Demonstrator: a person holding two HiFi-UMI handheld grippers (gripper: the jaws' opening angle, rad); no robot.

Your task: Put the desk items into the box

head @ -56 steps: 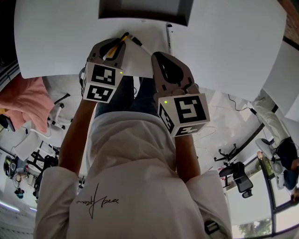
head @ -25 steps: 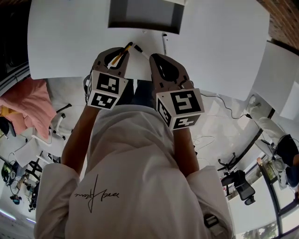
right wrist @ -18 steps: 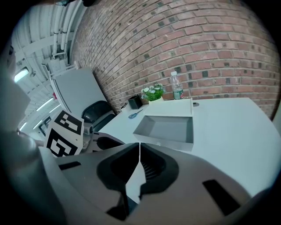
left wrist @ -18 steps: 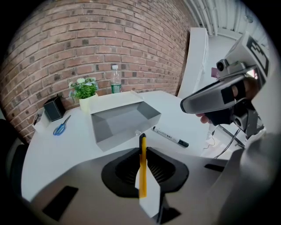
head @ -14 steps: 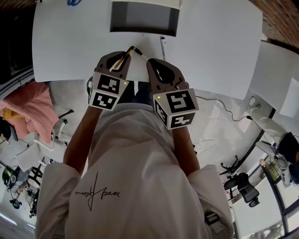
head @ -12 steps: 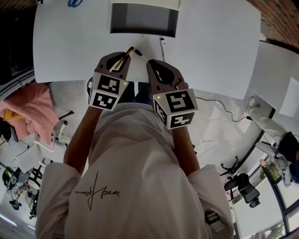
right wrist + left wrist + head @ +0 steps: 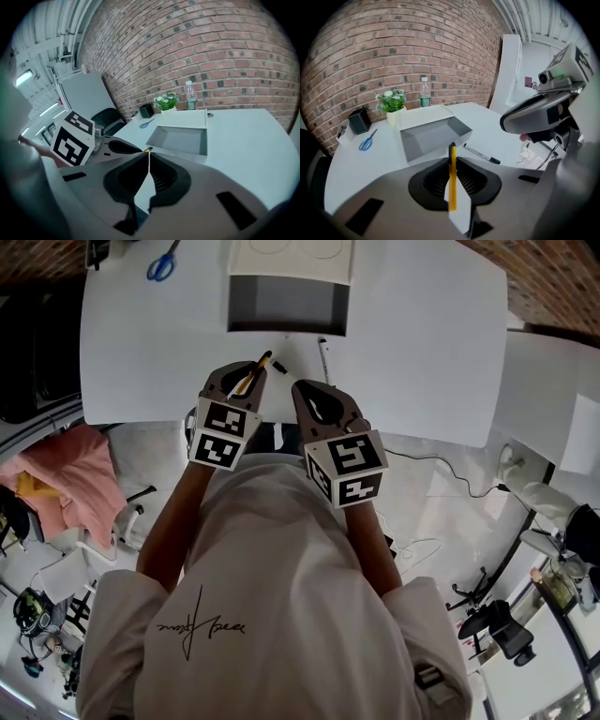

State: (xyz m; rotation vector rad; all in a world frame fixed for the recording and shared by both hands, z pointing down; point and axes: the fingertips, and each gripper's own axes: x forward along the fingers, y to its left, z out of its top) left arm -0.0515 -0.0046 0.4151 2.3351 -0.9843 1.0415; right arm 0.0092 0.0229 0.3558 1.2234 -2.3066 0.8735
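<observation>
My left gripper (image 7: 246,371) is shut on a thin yellow pen (image 7: 251,373) with a black tip. It hovers over the near edge of the white table (image 7: 141,352). In the left gripper view the yellow pen (image 7: 452,180) stands upright between the jaws of the left gripper (image 7: 452,157). The open grey box (image 7: 289,304) lies just beyond, also seen as the box (image 7: 433,136). A white marker (image 7: 323,357) with a black cap rests on the table in front of the box. My right gripper (image 7: 305,390) is shut and empty beside the left one, as the right gripper view shows of the right gripper (image 7: 148,157).
The box lid (image 7: 291,259) leans behind the box. Blue scissors (image 7: 161,263) lie at the far left. A black pen holder (image 7: 359,121), a potted plant (image 7: 393,105) and a water bottle (image 7: 424,96) stand along the brick wall. A black-tipped end (image 7: 278,367) shows by the right gripper.
The head view has drawn back, so the scissors and the lid now show. Both grippers keep their places by the table edge, the left still holding the yellow pen.
</observation>
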